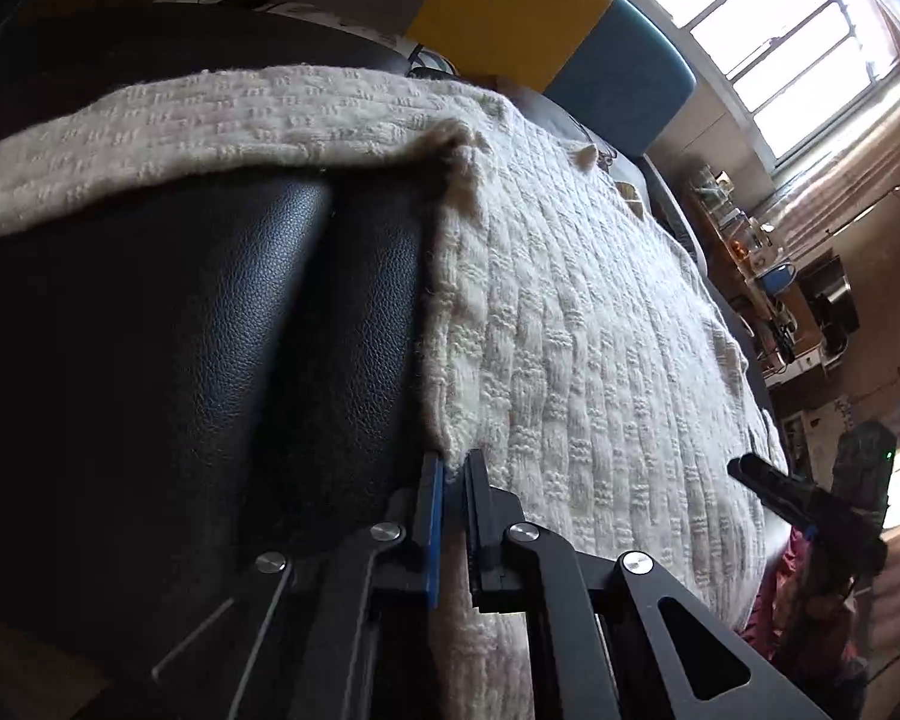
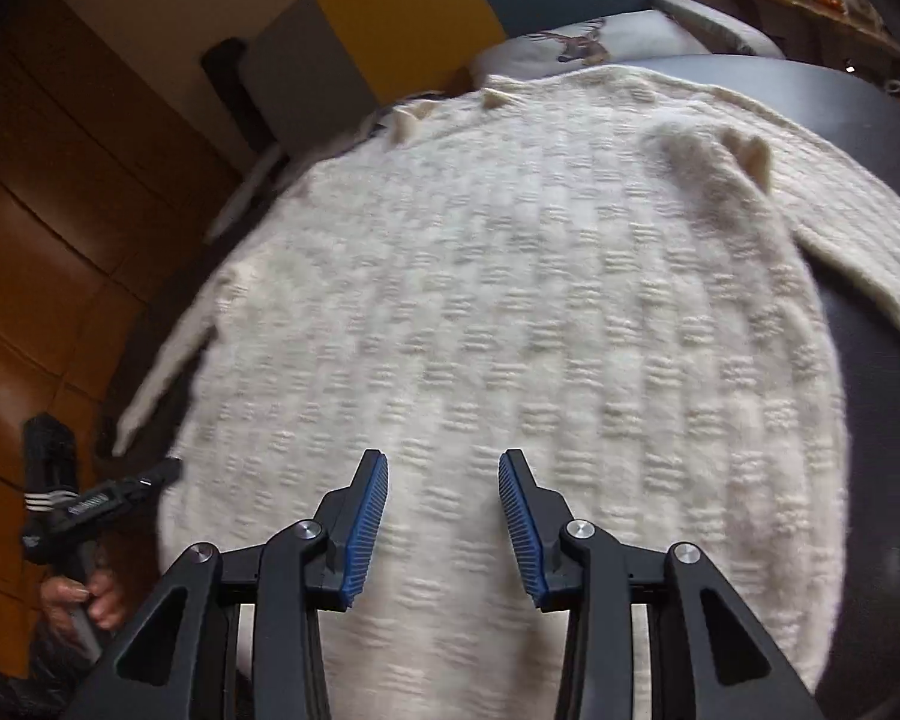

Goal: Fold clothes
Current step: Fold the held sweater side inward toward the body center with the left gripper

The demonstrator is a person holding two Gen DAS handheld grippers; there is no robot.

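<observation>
Left wrist view: cream knit sweater (image 1: 570, 312) lies flat over a black leather cushion (image 1: 180, 330), its body running away from the camera toward the window (image 1: 810, 42). 1 sleeve (image 1: 180, 126) branches off across the cushion top, at right angles to the body. Left gripper (image 1: 455, 468) sits at the sweater's near hem corner, on the side where bare leather shows. The 2 blue-padded fingers are drawn close with only a thin gap; the knit edge appears to run between them, so this reads as a pinch on the hem corner, though actual contact is hard to confirm. Right gripper (image 1: 774, 486) is visible at the far side of the same hem.

Right wrist view: sweater (image 2: 510, 312) fills the frame, long axis straight ahead from the fingers, collar end farthest. Right gripper (image 2: 443, 480) hovers over the near hem, fingers spread wide, holding nothing. Left gripper (image 2: 150, 477) shows at the hem's edge with a hand (image 2: 90, 594) on its handle.

Judgement: the left side seems ready; the right fingers look to need a drop onto the hem directly below before any lift toward the collar.
</observation>
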